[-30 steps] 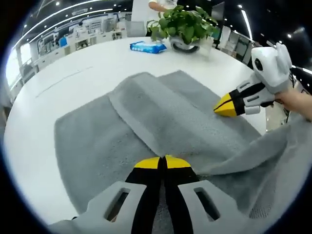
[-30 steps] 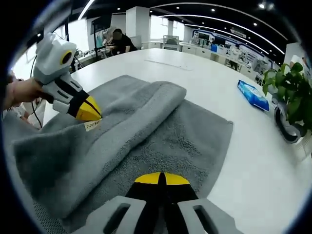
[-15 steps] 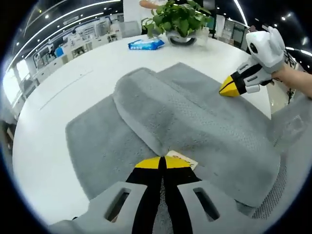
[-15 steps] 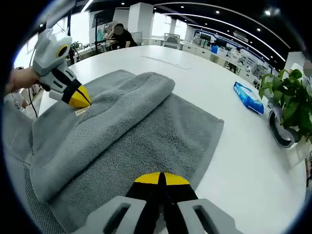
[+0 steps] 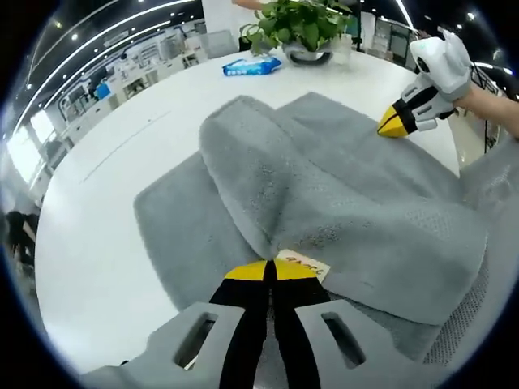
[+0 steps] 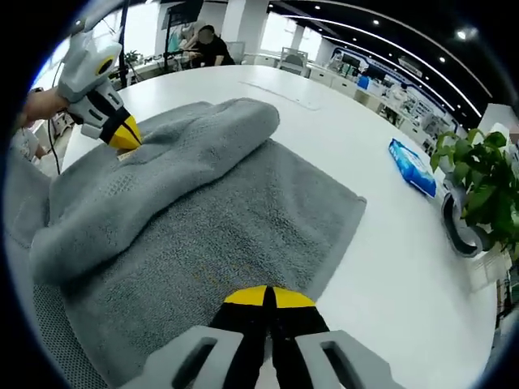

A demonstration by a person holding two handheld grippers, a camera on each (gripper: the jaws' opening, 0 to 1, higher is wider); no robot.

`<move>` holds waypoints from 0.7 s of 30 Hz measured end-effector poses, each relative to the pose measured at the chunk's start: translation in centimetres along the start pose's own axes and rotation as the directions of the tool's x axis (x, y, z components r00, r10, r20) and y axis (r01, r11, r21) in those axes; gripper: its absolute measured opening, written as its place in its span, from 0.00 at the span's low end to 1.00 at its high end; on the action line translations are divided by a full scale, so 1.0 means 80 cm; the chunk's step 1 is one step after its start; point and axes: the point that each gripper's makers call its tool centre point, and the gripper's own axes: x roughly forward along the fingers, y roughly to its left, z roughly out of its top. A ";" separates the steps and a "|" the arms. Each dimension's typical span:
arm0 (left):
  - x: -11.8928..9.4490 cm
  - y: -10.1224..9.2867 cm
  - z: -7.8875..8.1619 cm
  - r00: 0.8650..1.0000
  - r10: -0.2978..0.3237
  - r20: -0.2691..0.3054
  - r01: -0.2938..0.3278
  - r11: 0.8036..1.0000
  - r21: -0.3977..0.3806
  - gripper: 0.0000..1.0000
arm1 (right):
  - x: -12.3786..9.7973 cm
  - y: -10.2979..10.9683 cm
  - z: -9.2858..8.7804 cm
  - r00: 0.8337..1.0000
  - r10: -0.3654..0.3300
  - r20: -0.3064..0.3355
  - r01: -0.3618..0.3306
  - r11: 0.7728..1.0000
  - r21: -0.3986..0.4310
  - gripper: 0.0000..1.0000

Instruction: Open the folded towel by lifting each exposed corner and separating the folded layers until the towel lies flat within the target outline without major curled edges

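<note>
We are seeing the grey towel (image 5: 324,203) lying on the white table (image 5: 105,203), still folded, with a thick rolled layer draped across the flat lower layer; in the left gripper view, the left gripper (image 5: 274,272) is pinching the towel's near edge with its yellow-tipped jaws pressed together, right beside the towel's small white label (image 5: 302,265); in the right gripper view this same gripper is showing at the towel's far corner (image 6: 123,135), held by a person's hand (image 6: 36,107); the right gripper (image 6: 268,297) is sitting with its jaws closed together over the towel's near edge, and we cannot tell whether any cloth is caught between them; in the left gripper view it is appearing above the towel's far side (image 5: 399,123), tips together, gripped by a hand (image 5: 486,101); beyond the towel, a blue packet (image 5: 253,66) and a potted plant (image 5: 300,28) are standing on the table; part of the towel is hanging over the table's edge (image 6: 40,267).
</note>
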 end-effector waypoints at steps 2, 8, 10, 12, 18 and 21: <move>-0.004 0.009 -0.005 1.000 0.008 -0.006 -0.008 1.000 -0.015 0.00 | 0.000 -0.002 -0.001 1.000 0.003 -0.002 -0.003 1.000 0.002 0.00; -0.013 0.022 -0.016 0.999 0.024 -0.022 -0.025 0.999 -0.037 0.00 | 0.000 -0.003 -0.003 1.000 0.013 -0.018 -0.013 1.000 -0.016 0.00; -0.014 0.027 -0.021 0.998 0.039 -0.048 -0.040 0.999 -0.021 0.00 | 0.001 -0.002 -0.003 0.999 0.013 -0.029 -0.014 0.999 -0.037 0.00; -0.015 0.031 -0.024 0.997 0.042 -0.058 -0.043 0.999 -0.006 0.00 | 0.001 -0.003 -0.004 0.999 0.013 -0.035 -0.015 0.999 -0.041 0.00; -0.022 0.045 -0.035 0.996 0.052 -0.070 -0.054 0.998 -0.026 0.00 | 0.000 -0.006 -0.008 0.999 0.005 -0.044 -0.007 0.998 -0.057 0.00; -0.024 0.049 -0.038 0.996 0.053 -0.070 -0.056 0.998 -0.041 0.00 | -0.001 -0.006 -0.009 0.999 0.009 -0.043 -0.011 0.999 -0.048 0.00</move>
